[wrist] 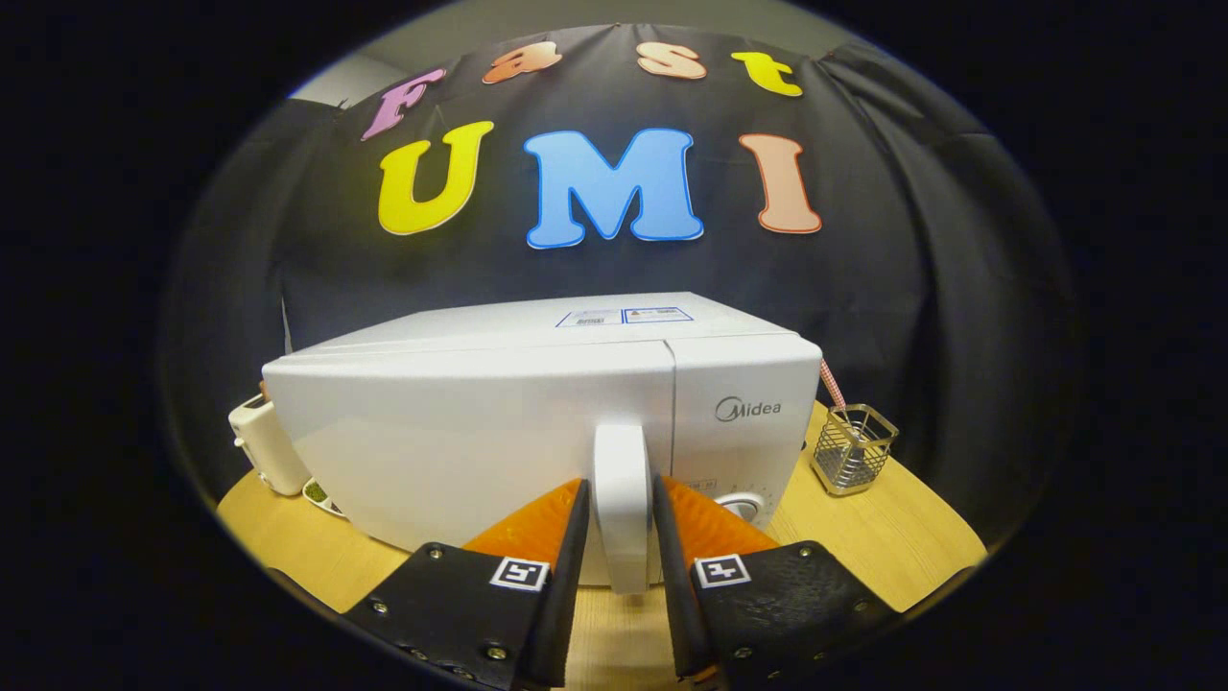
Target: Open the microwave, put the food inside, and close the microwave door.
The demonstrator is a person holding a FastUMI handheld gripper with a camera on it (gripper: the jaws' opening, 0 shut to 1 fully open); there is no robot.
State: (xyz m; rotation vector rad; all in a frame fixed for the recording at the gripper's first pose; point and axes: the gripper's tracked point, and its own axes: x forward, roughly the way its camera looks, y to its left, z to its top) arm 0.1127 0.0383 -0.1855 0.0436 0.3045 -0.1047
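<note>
1. The gripper [622, 494] sits low over the wooden table [921, 547], its two orange-and-black fingers [537, 523] flanking the door handle [621, 499] of the microwave [460, 432]. Both inner finger edges lie against the handle sides; the fingers appear to be pinching it.
2. The handle is a white upright bar at the right edge of the door [451, 441], next to the control panel [743, 422]. The door lies flush with the body, closed.
3. A knob [743, 506] shows on the panel just beyond the right finger.
4. Bare tabletop runs right of the microwave as far as a wire basket [852, 448], which stands apart from the casing.
5. Left of the microwave, a white appliance [264, 443] stands close to its corner; beside it, a small dish [321, 495].
6. Behind, the black cloth wall [921, 288] closes the space.
</note>
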